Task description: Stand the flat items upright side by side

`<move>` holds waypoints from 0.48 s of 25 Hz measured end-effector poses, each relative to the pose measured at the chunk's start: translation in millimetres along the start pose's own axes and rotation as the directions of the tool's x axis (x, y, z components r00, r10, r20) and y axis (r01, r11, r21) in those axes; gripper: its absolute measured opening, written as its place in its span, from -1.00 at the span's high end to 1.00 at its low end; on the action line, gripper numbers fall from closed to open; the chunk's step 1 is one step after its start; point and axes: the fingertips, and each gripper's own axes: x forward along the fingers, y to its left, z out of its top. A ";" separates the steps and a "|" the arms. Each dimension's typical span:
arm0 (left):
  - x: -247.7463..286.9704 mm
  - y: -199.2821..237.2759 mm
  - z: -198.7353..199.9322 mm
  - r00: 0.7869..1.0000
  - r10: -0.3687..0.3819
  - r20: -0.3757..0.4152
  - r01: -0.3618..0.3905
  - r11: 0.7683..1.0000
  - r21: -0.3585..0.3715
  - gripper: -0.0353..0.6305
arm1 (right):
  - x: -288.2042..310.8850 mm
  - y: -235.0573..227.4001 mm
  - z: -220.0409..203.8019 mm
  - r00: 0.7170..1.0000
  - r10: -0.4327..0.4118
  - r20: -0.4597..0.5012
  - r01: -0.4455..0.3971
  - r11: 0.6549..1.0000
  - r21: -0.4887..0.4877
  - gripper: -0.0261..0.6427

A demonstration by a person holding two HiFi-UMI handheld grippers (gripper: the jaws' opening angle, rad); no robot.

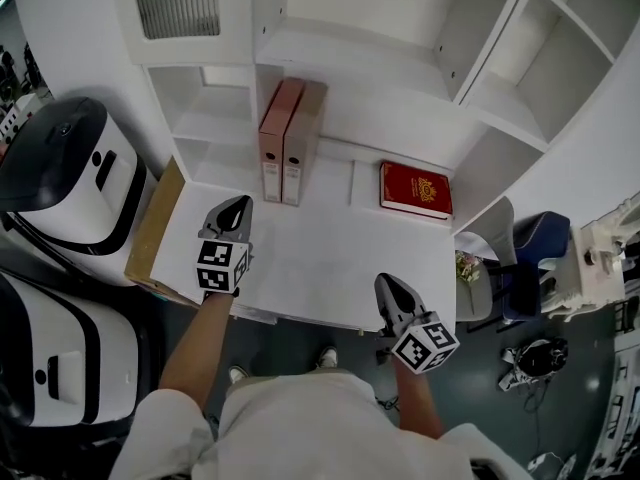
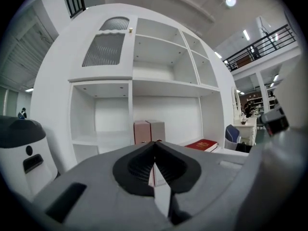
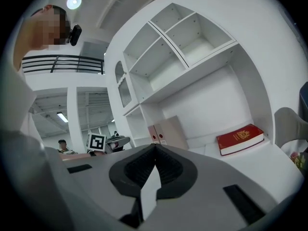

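Red book (image 1: 415, 189) lies flat on the table (image 1: 300, 258), right of two upright binders (image 1: 282, 138). My left tongs (image 1: 237, 204) and right tongs (image 1: 384, 282) are both closed, empty. I'd open the right, pinch the book's near edge, tip it up, slide it against the binders.

binders (image 1: 283, 140), 12 o'clock: spine labels too small to read; lower parts hidden behind left gripper (image 2: 154, 142) in its own view | red book (image 1: 415, 189), 2 o'clock: gold cover print illegible | white machines (image 1: 60, 173), 9 o'clock: cut by left edge | shelf unit (image 1: 480, 98): top cut off
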 end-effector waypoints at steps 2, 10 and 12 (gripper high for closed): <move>-19.3 8.2 -0.4 1.000 0.008 0.004 -0.008 1.000 -0.014 0.84 | 4.8 4.6 6.2 1.000 -0.001 0.011 0.001 1.000 -0.010 0.91; -97.7 45.8 14.4 0.993 0.078 0.086 -0.073 0.996 -0.056 0.84 | 13.9 26.3 20.4 1.000 -0.010 0.020 0.012 0.997 -0.081 0.91; -114.6 51.0 25.3 0.990 0.086 0.114 -0.081 0.996 -0.044 0.84 | 15.1 30.8 24.3 1.000 -0.017 0.023 0.019 0.995 -0.093 0.91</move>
